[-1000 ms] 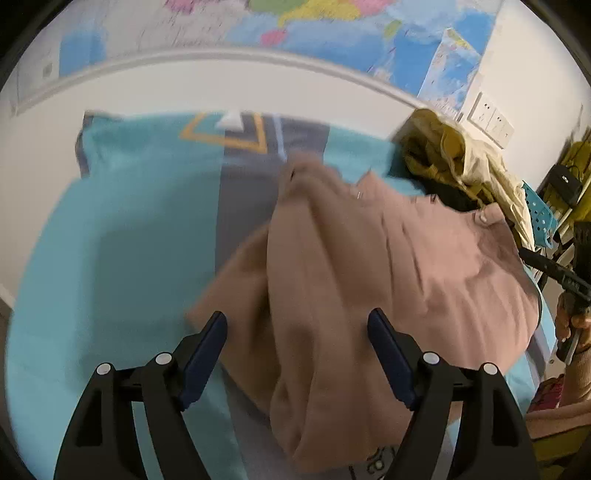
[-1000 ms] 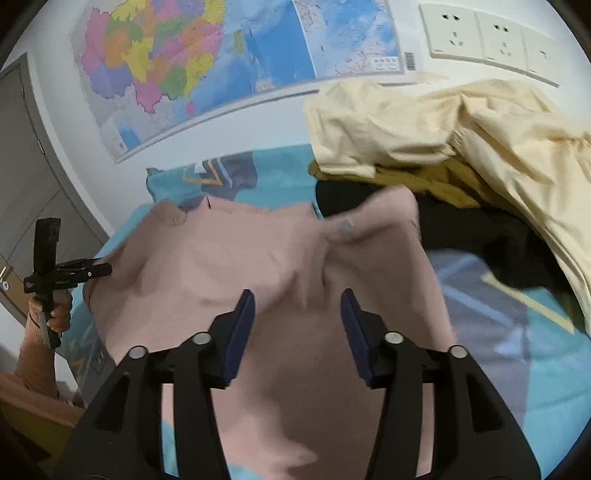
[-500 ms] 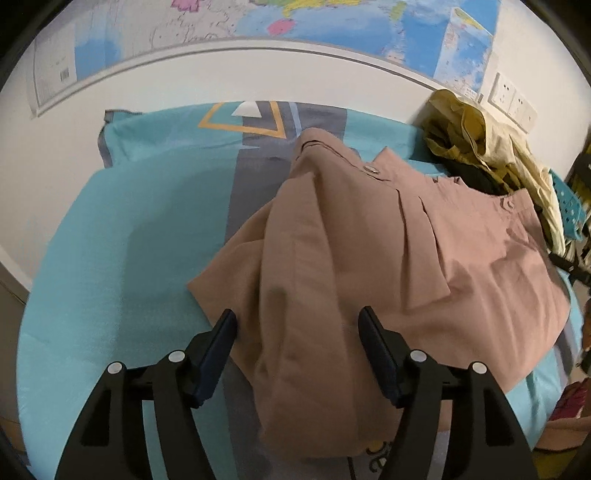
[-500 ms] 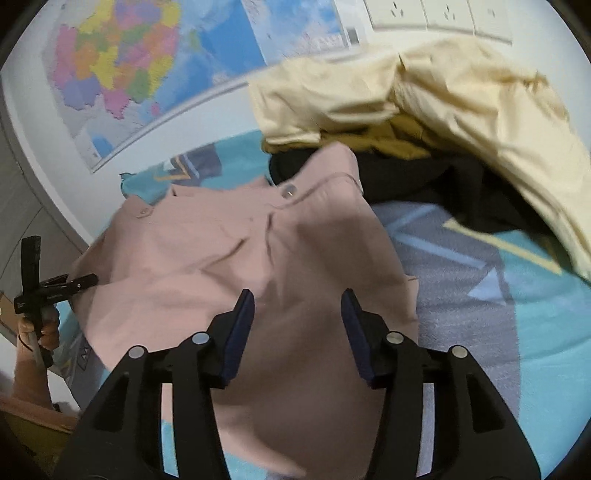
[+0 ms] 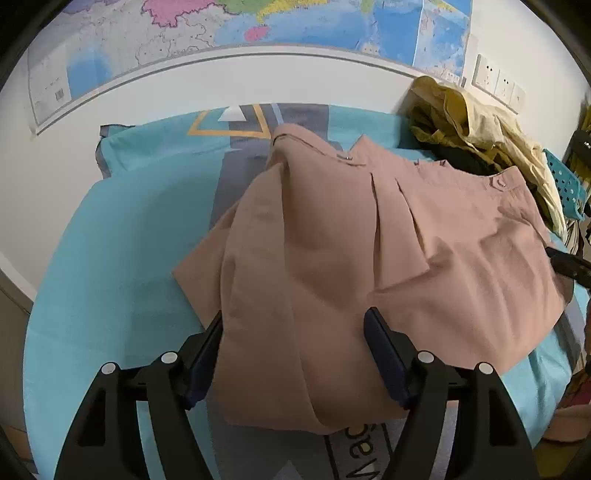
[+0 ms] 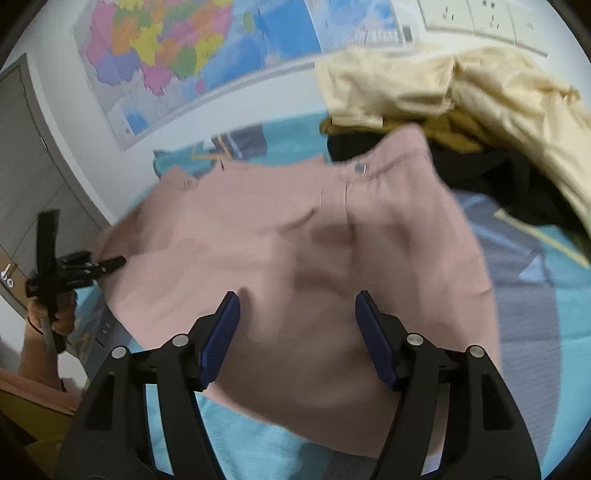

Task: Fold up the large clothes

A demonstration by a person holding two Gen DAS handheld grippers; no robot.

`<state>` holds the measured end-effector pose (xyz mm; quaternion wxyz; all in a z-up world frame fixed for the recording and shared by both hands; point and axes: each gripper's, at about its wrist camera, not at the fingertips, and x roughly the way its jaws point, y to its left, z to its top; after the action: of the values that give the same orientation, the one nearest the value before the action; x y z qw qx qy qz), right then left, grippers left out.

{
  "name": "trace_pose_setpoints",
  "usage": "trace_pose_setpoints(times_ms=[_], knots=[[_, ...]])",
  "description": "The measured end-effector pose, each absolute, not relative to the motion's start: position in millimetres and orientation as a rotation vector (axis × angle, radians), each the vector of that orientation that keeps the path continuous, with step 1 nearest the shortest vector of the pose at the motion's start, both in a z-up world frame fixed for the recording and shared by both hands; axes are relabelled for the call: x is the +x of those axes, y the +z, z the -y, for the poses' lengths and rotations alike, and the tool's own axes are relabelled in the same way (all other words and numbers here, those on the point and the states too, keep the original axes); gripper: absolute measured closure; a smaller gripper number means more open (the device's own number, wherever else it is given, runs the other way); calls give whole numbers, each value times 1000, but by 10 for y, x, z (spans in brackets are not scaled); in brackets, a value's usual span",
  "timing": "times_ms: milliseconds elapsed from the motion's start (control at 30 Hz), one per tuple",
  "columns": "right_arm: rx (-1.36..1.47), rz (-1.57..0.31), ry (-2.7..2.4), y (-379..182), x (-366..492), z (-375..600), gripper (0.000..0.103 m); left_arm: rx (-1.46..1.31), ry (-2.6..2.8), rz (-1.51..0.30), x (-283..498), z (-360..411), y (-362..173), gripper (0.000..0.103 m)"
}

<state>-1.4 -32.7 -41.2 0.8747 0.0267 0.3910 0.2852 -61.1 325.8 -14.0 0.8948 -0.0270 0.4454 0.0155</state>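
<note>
A dusty-pink pleated garment (image 5: 369,251) with a buttoned waistband lies folded over itself on a teal bed sheet (image 5: 122,258). My left gripper (image 5: 293,350) is open, its jaws wide on either side of the garment's near folded edge, holding nothing. In the right wrist view the same garment (image 6: 295,240) fills the middle, blurred. My right gripper (image 6: 297,332) is open above it, empty. The left gripper also shows in the right wrist view (image 6: 74,269) at the garment's far left edge. The right gripper's tip shows at the right edge of the left wrist view (image 5: 569,264).
A pile of cream, mustard and black clothes (image 6: 461,110) lies at the bed's head by the wall. A map (image 5: 258,26) hangs on the wall with sockets (image 5: 496,86) beside it. A teal perforated basket (image 5: 563,184) stands at the right. A grey door (image 6: 29,177) is at the left.
Both grippers moved closer in over the garment. The right gripper's jaws have opened wider. The garment has settled flatter on the bed.
</note>
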Motion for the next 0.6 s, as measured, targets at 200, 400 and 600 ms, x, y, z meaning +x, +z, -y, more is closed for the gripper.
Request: trace_pose_setpoints(times_ms=[200,400,600], knots=[[42,-834,551,-492,33,270,40,-131,35,-938,-602,-3370,-235,24],[3,-719,663,-103,-279,206,38,-180,34,-929,-692,-3448,-197,24],[-165,-678,848,-54,-578,-436,32,-211,43,-944,-644,-3452,-276,24]])
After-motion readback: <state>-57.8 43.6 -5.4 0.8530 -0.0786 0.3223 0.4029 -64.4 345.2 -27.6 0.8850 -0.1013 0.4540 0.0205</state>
